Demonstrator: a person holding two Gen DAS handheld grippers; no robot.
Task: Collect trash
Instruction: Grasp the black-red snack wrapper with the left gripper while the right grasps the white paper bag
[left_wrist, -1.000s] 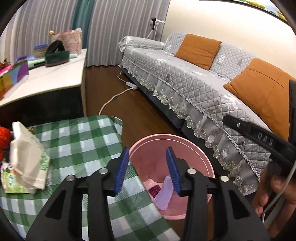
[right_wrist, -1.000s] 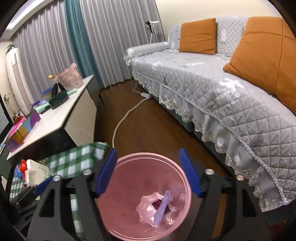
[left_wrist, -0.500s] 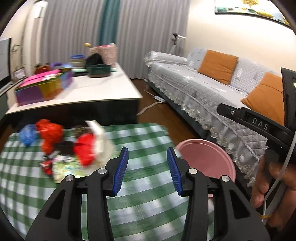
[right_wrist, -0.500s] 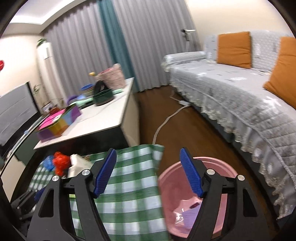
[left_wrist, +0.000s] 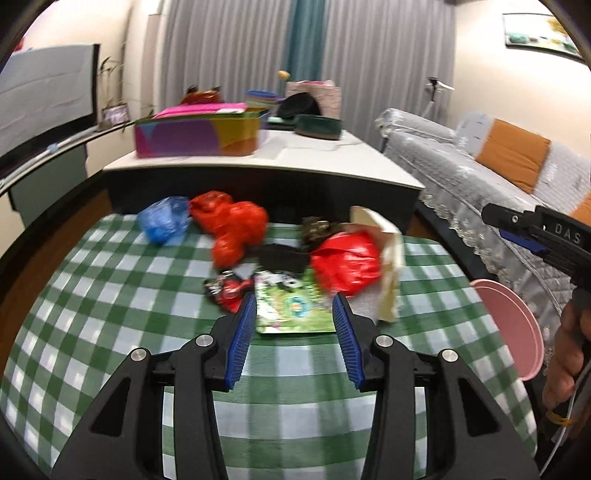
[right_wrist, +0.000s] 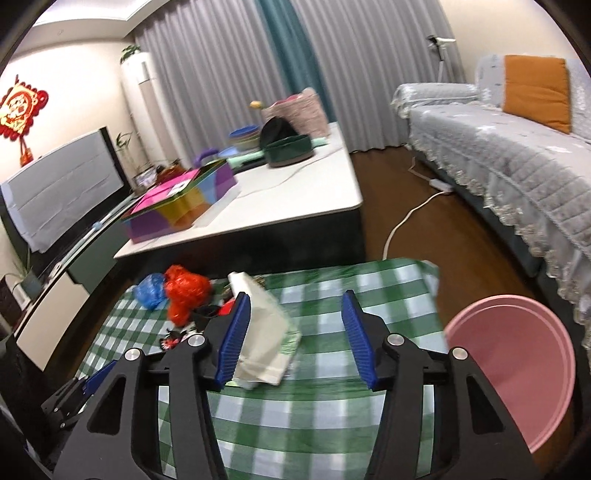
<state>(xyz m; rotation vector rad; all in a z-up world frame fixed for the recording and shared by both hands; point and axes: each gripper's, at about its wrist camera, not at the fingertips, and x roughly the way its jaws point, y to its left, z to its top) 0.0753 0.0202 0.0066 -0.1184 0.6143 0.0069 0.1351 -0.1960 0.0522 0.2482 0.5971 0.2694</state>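
From the left wrist camera, a green checked tablecloth (left_wrist: 110, 325) carries a loose heap of trash: a blue plastic bag (left_wrist: 164, 219) at the far left, a crumpled red bag (left_wrist: 231, 221) beside it, another red bag (left_wrist: 347, 264) nearer the middle, a black piece (left_wrist: 282, 258) between them, and a cream paper bag (left_wrist: 388, 258) leaning against the second red bag. A green printed wrapper (left_wrist: 295, 310) lies flat just ahead of the left gripper (left_wrist: 295, 339), whose blue pads stand apart and hold nothing. The pink bin (left_wrist: 513, 328) sits off the table's right edge.

From the right wrist camera, the right gripper (right_wrist: 295, 336) is likewise spread wide and empty above the cloth (right_wrist: 332, 417). The paper bag (right_wrist: 262, 332) lies just behind its left pad, the heap further left. The pink bin (right_wrist: 517, 354) stands to the right, beside the table. A white low table (right_wrist: 295, 199) with a colourful box (right_wrist: 181, 199) stands beyond.
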